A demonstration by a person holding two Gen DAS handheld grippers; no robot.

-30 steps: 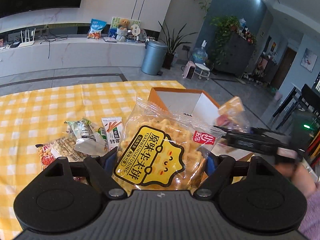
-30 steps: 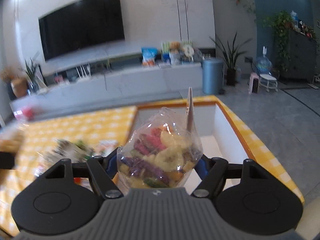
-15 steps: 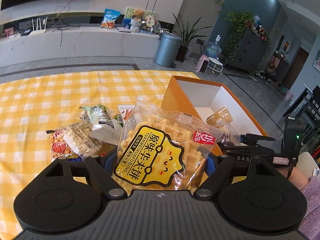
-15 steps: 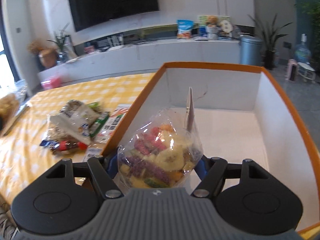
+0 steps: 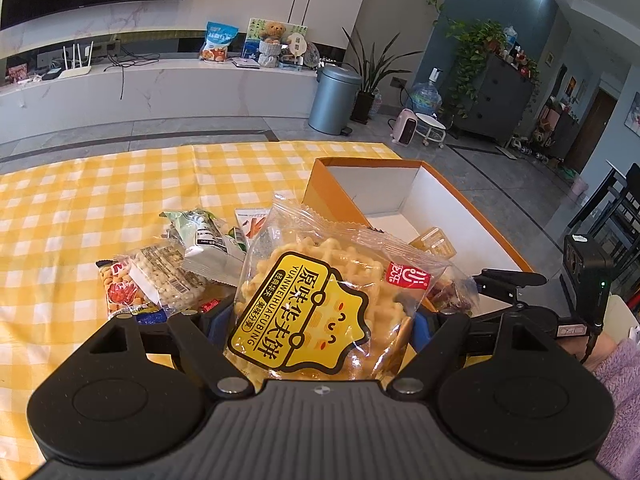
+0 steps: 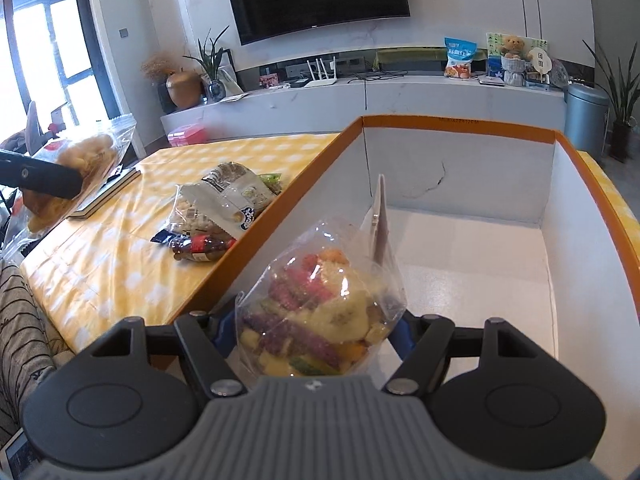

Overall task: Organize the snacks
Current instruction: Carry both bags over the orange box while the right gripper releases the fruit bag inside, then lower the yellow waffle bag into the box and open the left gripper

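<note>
My left gripper [image 5: 318,320] is shut on a clear bag of yellow waffle biscuits [image 5: 316,308] and holds it above the yellow checked tablecloth [image 5: 80,208], left of the orange box [image 5: 320,188]. My right gripper [image 6: 316,328] is shut on a clear bag of mixed dried fruit chips [image 6: 320,320], held low inside the orange box [image 6: 280,204] near its left wall. In the left wrist view the right gripper [image 5: 508,280] shows over the box's near end. The biscuit bag [image 6: 80,160] shows far left in the right wrist view.
Several loose snack packets [image 5: 176,268] lie on the tablecloth left of the box; they also show in the right wrist view [image 6: 220,208]. The box has a white floor [image 6: 460,264]. A book [image 6: 104,196] lies near the table's far edge.
My right gripper has dropped deeper into the box with the fruit chips. My left gripper has shifted slightly, still holding the biscuit bag beside the box.
</note>
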